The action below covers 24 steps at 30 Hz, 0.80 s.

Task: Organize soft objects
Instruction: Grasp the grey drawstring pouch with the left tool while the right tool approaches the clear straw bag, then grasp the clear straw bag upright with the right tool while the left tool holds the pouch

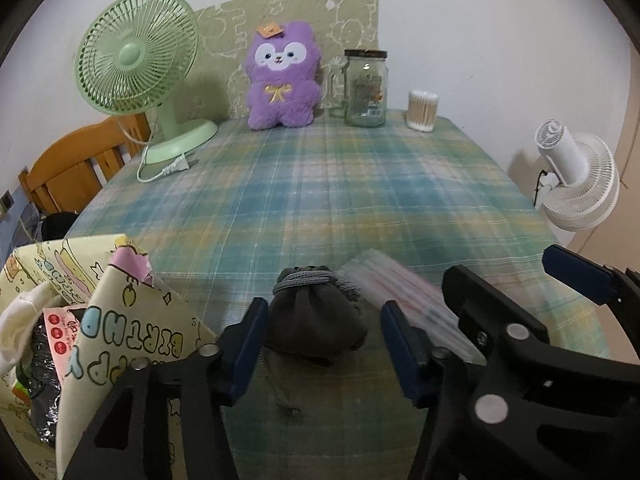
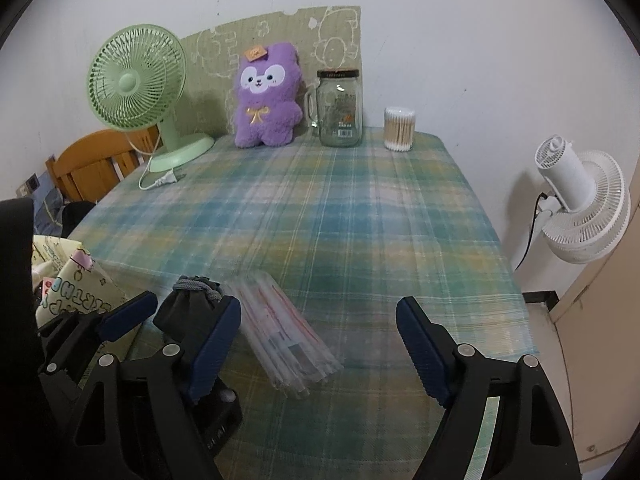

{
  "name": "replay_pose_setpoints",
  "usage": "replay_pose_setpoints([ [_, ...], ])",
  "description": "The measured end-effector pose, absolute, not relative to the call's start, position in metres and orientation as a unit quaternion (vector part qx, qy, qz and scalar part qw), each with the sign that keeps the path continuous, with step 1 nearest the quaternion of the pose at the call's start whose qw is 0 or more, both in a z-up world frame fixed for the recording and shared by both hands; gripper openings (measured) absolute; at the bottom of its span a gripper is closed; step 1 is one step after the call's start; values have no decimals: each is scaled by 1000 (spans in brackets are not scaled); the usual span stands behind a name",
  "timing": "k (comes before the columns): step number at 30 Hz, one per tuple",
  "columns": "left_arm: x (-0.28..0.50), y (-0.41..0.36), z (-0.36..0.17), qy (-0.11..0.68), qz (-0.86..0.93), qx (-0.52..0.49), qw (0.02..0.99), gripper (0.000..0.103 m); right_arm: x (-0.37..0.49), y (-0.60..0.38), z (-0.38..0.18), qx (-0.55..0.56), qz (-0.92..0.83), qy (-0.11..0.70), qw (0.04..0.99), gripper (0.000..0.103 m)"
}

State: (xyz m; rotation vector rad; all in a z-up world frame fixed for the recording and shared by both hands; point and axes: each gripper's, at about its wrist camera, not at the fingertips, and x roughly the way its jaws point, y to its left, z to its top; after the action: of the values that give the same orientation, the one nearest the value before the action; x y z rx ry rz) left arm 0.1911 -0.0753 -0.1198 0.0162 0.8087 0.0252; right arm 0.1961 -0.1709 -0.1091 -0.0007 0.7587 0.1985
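**Dark pouch sat between the left gripper's spread fingers**

The dark grey drawstring fabric pouch (image 1: 314, 326) lay on the green-and-blue plaid tablecloth (image 1: 320, 184) near its front edge, its cord-wrapped neck pointing away toward the wall and its loose string trailing back toward the camera. Its lower edge was partly cut off by the left gripper (image 1: 324, 344), whose blue-padded fingers stood wide apart on either side of the pouch; whether the left pad touched the cloth was hard to tell. Just beside it, the clear plastic packet with pink stripes (image 2: 286, 336) was blurred, its long axis running from near-right to far-left. The right gripper (image 2: 318, 344) was open too, holding nothing, with the packet between its fingers. At the left, a cream "BIRTHDAY" printed paper bag (image 1: 120, 328) hid most of its contents.
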Motion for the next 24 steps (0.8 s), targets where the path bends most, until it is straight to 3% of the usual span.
replay_pose_setpoints([
  [13, 195, -72, -129, 394, 16, 19, 919, 42, 203, -165, -120, -13, 98, 385, 918, 81],
  [24, 176, -74, -130, 398, 5, 52, 916, 38, 211, -155, -135, -26, 108, 404, 908, 77],
])
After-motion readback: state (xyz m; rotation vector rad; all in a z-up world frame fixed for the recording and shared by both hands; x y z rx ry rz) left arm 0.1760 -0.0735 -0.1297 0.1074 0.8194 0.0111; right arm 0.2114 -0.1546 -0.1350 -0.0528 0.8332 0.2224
